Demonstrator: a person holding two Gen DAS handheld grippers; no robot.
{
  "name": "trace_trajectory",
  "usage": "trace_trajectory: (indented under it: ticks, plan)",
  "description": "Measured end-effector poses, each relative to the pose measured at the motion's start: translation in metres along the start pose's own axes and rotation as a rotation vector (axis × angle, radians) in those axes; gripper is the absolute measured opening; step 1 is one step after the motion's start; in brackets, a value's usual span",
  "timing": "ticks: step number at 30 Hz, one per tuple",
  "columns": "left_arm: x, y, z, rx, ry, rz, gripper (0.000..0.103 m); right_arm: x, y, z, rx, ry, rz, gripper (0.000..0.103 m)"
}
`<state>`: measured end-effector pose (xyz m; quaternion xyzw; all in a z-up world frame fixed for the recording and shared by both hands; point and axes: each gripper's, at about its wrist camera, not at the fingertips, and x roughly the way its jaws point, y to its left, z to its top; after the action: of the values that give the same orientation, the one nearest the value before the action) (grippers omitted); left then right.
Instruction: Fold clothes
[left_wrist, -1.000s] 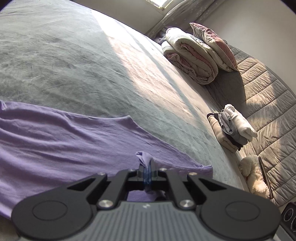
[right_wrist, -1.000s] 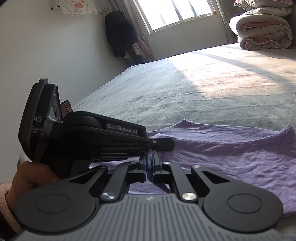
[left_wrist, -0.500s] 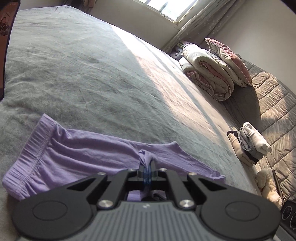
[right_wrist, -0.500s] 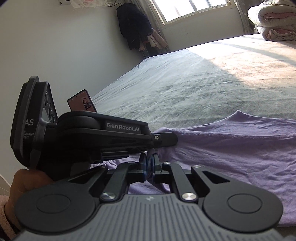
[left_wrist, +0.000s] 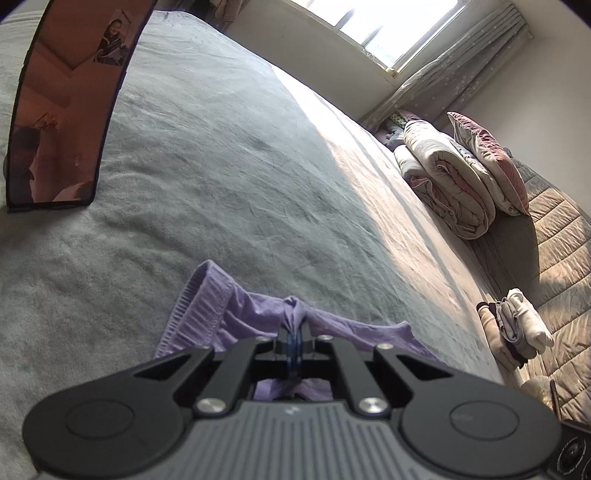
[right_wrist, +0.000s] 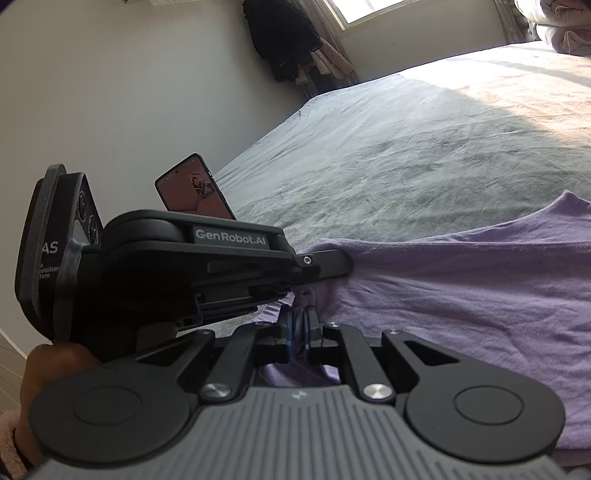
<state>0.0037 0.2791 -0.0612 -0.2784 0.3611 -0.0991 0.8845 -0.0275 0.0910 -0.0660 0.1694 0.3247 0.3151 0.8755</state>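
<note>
At the far left, a dark-framed smartphone (left_wrist: 66, 99) with a lit screen is seen propped upright on the wide grey bed (left_wrist: 229, 177). Just right of it, the left gripper (left_wrist: 294, 332) is clenched on a bunched pinch of the thin purple knit garment (left_wrist: 236, 314), whose ribbed hem is turned up beside the closed fingers. In the right wrist view the same left gripper (right_wrist: 334, 264) is seen from the side, gripped by a hand (right_wrist: 48, 373) above a pink fuzzy cuff, and it lies just beside the right gripper (right_wrist: 301, 319), which is likewise clamped on a fold of the purple garment (right_wrist: 461, 302). The rest of the garment is spread flat on the bed to the right. Farther right, a rolled pale quilt (left_wrist: 447, 184) and a dusky pink pillow (left_wrist: 487, 155) are stacked by the window, and a small pile of folded clothes (left_wrist: 513, 332) sits near the quilted headboard (left_wrist: 561, 236).
</note>
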Motion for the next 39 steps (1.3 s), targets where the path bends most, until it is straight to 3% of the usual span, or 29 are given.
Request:
trace_trajectory:
  ticks: [7, 10, 17, 20, 24, 29, 31, 34, 36, 39]
  plan:
    - [-0.005, 0.014, 0.001, -0.006, 0.005, 0.048, 0.002, 0.014, 0.005, -0.004, 0.005, 0.028, 0.014, 0.008]
    - [-0.009, 0.02, 0.002, -0.01, -0.014, 0.097, 0.002, 0.019, 0.005, -0.006, 0.009, 0.041, 0.015, 0.008]
    - [-0.029, 0.04, 0.007, -0.066, -0.072, 0.125, 0.003, 0.024, 0.004, -0.01, 0.045, 0.07, 0.048, 0.011]
    - [-0.039, 0.048, 0.007, -0.091, -0.096, 0.101, 0.003, 0.027, 0.005, -0.011, 0.058, 0.089, 0.072, 0.017]
    - [-0.049, 0.045, 0.006, -0.079, -0.121, 0.022, 0.003, 0.026, 0.01, -0.016, 0.052, 0.123, 0.112, 0.017]
    - [-0.032, 0.024, 0.0, -0.002, -0.05, -0.116, 0.003, 0.017, 0.015, -0.018, 0.043, 0.155, 0.157, 0.018]
    - [-0.021, 0.02, -0.003, 0.004, -0.01, -0.131, 0.003, 0.012, 0.016, -0.019, 0.027, 0.163, 0.151, 0.018]
    - [-0.007, 0.015, -0.009, 0.036, 0.005, -0.048, 0.003, 0.002, 0.015, -0.02, -0.001, 0.17, 0.136, 0.018]
    - [-0.003, 0.014, -0.013, 0.074, -0.019, 0.068, 0.003, -0.007, 0.009, -0.017, -0.016, 0.162, 0.115, 0.018]
    - [-0.007, 0.016, -0.014, 0.08, -0.078, 0.105, 0.002, -0.022, -0.005, -0.011, -0.021, 0.134, 0.065, 0.018]
